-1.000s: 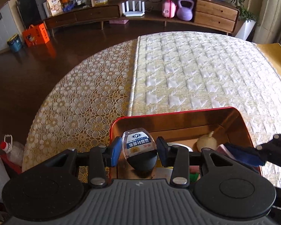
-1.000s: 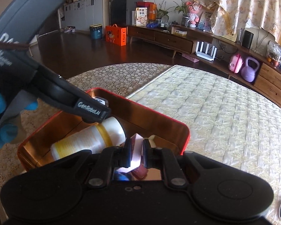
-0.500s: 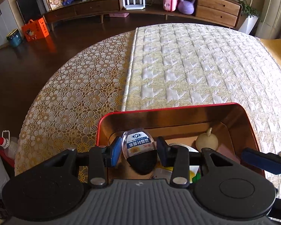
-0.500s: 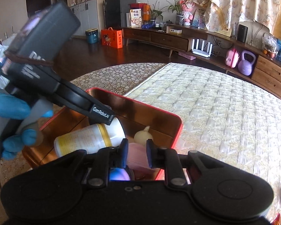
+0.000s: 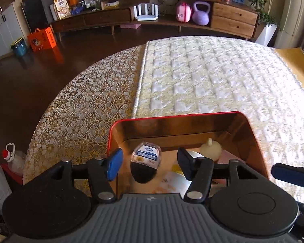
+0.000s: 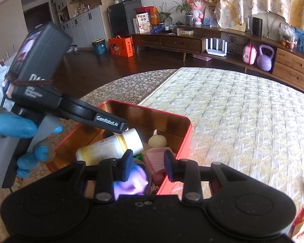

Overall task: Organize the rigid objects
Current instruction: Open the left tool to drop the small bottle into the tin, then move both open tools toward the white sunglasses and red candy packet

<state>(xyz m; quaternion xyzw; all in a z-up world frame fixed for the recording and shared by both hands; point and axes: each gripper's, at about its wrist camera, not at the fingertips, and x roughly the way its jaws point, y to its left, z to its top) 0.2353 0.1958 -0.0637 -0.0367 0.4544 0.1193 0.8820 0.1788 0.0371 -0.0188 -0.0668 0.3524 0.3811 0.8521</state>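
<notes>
Over red tin [image 5: 251, 133]: my left gripper [image 5: 150, 163] is opening around eye-drop bottle [image 5: 146, 158], unpinched; right gripper [image 6: 147, 165] is opening, empty; I'd lift both clear vertically.

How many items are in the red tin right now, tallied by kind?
Inside the red tin, as far as can be seen:
Bottles: 2, the small clear bottle and the white and yellow bottle
Cream bulb-shaped item: 1
Pink striped item: 1
Purple item: 1
Total: 5
</notes>
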